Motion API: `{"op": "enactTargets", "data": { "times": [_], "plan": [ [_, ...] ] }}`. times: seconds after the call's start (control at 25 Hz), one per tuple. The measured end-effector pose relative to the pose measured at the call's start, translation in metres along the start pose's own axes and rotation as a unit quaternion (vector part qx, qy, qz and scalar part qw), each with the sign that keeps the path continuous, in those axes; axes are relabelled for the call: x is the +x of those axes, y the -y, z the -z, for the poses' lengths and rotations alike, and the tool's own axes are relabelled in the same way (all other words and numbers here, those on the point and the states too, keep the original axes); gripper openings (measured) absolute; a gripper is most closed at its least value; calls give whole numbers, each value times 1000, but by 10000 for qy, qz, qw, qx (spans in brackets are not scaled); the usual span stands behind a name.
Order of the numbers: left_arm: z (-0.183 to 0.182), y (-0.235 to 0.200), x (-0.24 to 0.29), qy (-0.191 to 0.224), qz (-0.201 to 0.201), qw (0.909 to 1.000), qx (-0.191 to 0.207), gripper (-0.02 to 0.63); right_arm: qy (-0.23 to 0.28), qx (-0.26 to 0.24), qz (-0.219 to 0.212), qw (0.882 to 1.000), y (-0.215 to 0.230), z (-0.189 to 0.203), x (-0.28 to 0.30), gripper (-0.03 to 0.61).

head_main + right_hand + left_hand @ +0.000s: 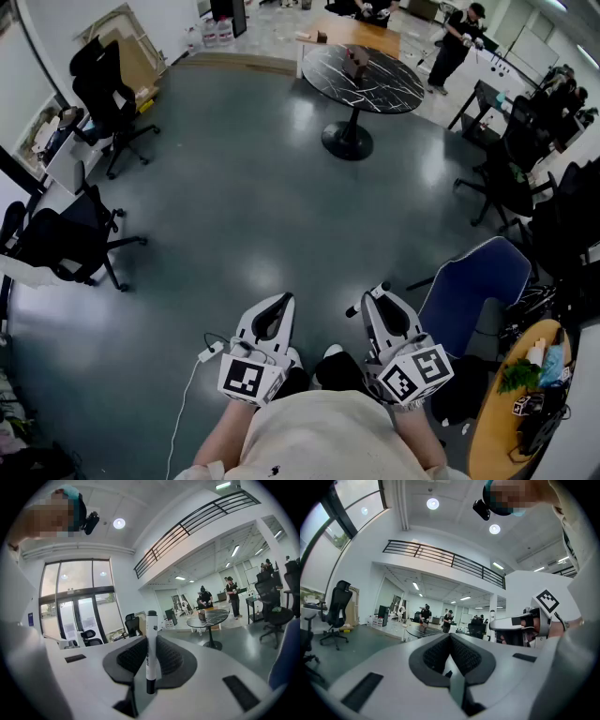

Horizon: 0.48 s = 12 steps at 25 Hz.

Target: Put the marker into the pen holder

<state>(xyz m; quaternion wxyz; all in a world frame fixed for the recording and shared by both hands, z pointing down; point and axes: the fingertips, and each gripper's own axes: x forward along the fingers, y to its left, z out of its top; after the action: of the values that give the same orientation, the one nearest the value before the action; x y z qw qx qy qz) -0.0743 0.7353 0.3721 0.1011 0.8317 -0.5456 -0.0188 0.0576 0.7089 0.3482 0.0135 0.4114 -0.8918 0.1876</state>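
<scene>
A white marker (151,651) with black caps stands upright between the dark pads of my right gripper (150,641), which is shut on it. In the head view the right gripper (377,298) is held close to the person's body over the grey floor, and the marker's end (353,308) pokes out at its left side. Beside it, my left gripper (277,304) is at the same height. Its jaws (451,641) are shut with nothing between them. I cannot make out a pen holder in any view.
A black round table (363,79) with a brown box on it stands far ahead, with people behind it. Office chairs (105,98) stand at the left. A blue chair (480,286) and a round wooden table (511,417) with small items are close at the right.
</scene>
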Motion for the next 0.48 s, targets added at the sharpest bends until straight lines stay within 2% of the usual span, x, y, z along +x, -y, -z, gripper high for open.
{"op": "enactTargets", "data": {
  "times": [0.24, 0.48],
  "plan": [
    [2, -13, 33, -37, 43, 10000, 18, 8, -31, -24, 35, 10000, 20, -4, 25, 75],
    [1, -11, 97, -125, 142, 9998, 110, 8, -60, 142, 73, 9999, 74, -15, 56, 75]
  ]
}}
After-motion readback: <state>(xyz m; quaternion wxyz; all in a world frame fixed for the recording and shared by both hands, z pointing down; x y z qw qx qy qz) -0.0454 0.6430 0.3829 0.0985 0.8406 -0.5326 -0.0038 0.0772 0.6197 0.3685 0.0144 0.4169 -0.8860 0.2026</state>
